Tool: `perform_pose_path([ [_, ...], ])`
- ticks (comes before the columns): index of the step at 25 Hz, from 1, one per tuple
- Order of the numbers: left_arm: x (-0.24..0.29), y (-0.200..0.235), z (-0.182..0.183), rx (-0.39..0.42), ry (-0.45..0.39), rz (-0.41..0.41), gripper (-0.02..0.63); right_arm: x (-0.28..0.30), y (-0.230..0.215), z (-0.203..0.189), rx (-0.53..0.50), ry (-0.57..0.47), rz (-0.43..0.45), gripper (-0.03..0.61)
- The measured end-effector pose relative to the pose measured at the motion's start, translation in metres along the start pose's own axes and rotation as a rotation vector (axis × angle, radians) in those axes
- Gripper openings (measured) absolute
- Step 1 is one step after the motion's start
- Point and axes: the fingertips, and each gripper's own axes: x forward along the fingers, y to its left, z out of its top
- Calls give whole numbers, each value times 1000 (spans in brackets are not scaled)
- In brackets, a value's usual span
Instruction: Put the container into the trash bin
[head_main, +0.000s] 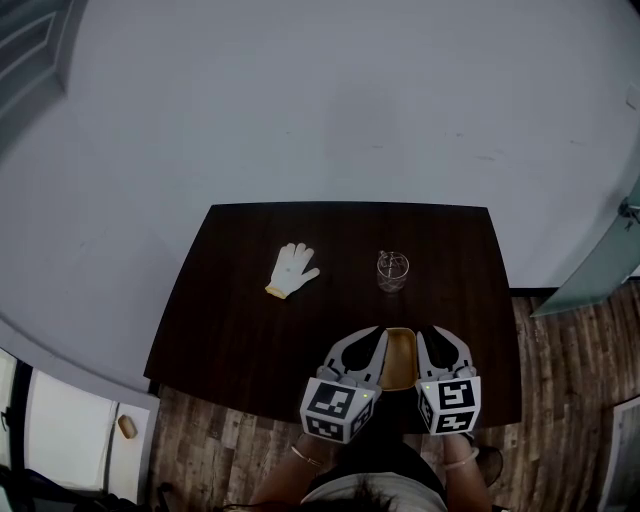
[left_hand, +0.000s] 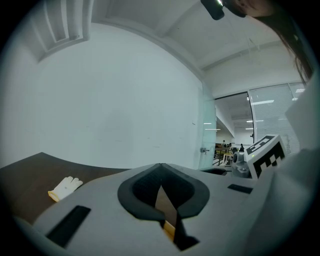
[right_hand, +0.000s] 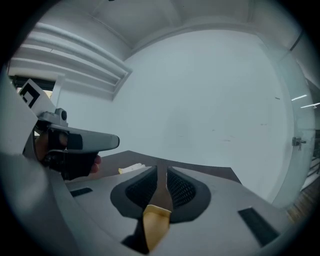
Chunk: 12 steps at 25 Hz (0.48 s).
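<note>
The container (head_main: 400, 358) is a shallow tan tray at the near edge of the dark table (head_main: 240, 330), between my two grippers. My left gripper (head_main: 366, 346) is at its left rim. In the left gripper view that gripper (left_hand: 161, 200) has its jaws shut on the tan edge (left_hand: 169, 229). My right gripper (head_main: 440, 346) sits at the tray's right rim. In the right gripper view a narrow gap shows between the jaws of the right gripper (right_hand: 162, 192), with the tan edge (right_hand: 155, 222) lying between them. No trash bin is in view.
A white glove (head_main: 292, 270) lies left of the table's middle, and a clear glass cup (head_main: 393, 270) stands behind the tray. Wooden floor (head_main: 570, 400) runs to the right, with a glass door (head_main: 600, 265) beyond. A white cabinet (head_main: 70, 430) is at the lower left.
</note>
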Motion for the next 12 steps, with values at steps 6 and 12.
perform_pose_path([
  [6, 25, 15, -12, -17, 20, 30, 15, 28, -12, -35, 2, 91, 26, 69],
  [12, 41, 23, -22, -24, 35, 43, 15, 48, -19, -77, -7, 208, 51, 84],
])
